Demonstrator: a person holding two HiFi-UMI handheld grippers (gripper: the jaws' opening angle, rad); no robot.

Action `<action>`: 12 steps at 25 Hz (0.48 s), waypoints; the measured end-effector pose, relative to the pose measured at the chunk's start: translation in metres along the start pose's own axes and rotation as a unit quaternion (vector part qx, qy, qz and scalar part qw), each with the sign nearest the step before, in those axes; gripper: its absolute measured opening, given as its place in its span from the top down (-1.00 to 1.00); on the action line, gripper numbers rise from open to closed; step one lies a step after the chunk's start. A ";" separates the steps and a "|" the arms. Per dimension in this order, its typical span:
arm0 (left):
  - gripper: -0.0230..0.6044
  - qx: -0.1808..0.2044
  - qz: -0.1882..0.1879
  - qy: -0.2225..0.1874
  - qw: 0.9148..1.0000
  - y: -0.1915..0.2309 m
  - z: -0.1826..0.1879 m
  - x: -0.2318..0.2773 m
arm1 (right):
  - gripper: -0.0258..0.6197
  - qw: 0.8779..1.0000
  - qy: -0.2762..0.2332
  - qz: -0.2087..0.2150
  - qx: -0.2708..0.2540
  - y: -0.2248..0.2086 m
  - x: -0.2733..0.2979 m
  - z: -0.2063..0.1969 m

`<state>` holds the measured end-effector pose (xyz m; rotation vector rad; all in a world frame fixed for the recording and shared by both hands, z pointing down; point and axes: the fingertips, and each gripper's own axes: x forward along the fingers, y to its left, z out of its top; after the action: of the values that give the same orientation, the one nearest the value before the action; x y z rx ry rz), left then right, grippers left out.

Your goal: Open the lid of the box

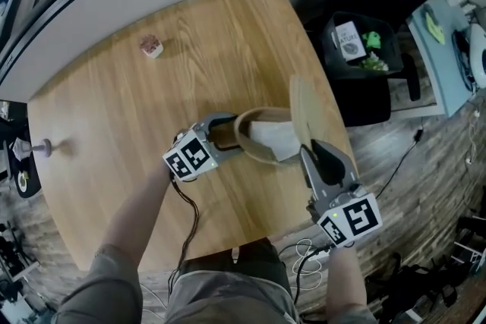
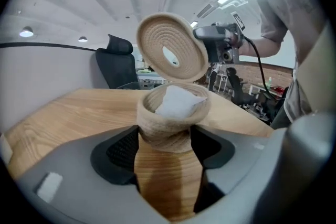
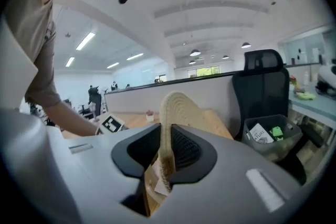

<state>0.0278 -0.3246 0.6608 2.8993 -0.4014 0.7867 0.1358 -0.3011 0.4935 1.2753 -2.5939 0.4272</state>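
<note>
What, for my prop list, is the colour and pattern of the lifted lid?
Beige, woven in a spiral coil; the lid shows best in the left gripper view.

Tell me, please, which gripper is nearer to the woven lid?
Right. The right gripper is clamped on the woven lid at its edge, holding it raised off the box; the left gripper sits lower, its jaws pressed around the box.
</note>
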 end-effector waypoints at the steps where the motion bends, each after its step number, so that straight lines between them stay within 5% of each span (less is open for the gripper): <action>1: -0.04 -0.009 0.012 0.002 1.000 0.000 -0.001 -0.004 | 0.71 0.999 -0.016 -0.014 0.024 -0.009 -0.007 0.008; 8: 0.06 -0.085 0.097 -0.025 0.991 -0.002 0.018 -0.061 | 0.72 0.989 -0.091 -0.062 0.101 -0.034 -0.058 0.054; 12: 0.17 -0.107 0.194 -0.076 0.972 0.008 0.064 -0.117 | 0.72 0.984 -0.129 -0.068 0.102 -0.027 -0.087 0.093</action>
<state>-0.0409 -0.3175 0.5460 2.7170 -1.0252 0.5220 0.2033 -0.2856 0.3835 1.6660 -2.7029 0.5468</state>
